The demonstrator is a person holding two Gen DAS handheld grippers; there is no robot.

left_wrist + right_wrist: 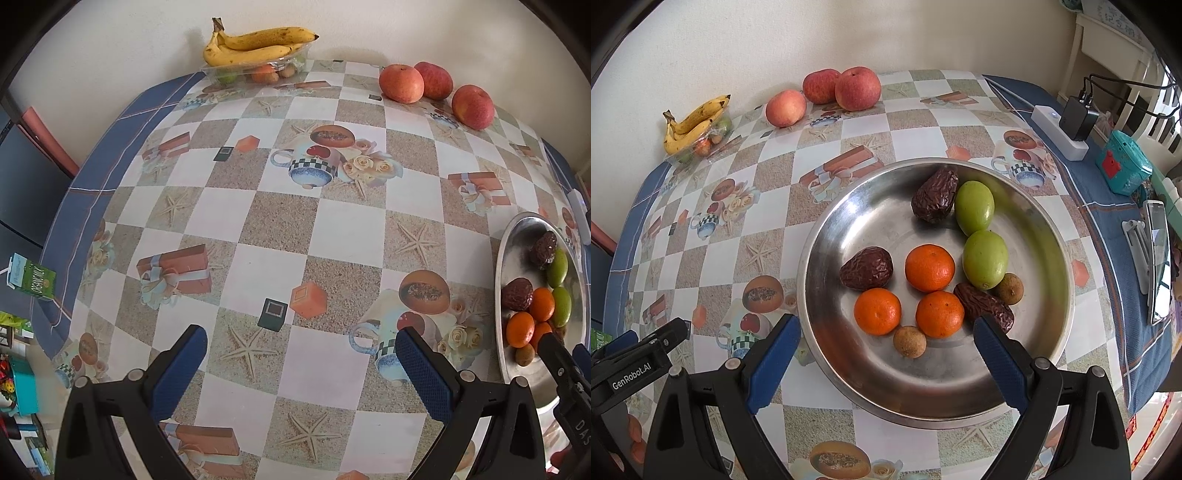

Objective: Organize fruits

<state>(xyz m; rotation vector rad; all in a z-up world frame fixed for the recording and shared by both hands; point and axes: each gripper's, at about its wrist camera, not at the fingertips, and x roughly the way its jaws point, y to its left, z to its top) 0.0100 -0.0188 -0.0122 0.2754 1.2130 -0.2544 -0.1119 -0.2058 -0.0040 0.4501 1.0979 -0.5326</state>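
Both our jaws are spread, the right gripper over the bowl; a careless pinch could roll that near orange away.

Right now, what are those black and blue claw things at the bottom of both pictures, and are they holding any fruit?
They are two grabbers, each held in one of a person's hands, with a small camera on each. One picture looks out from the left gripper, the other from the right gripper. Both are open and hold nothing. The table has a checked cloth. The right one hovers over a metal bowl with three oranges, green fruits, wrinkly brown dates and two small brown fruits. At the back lie three apples and a clear tray with bananas on top.
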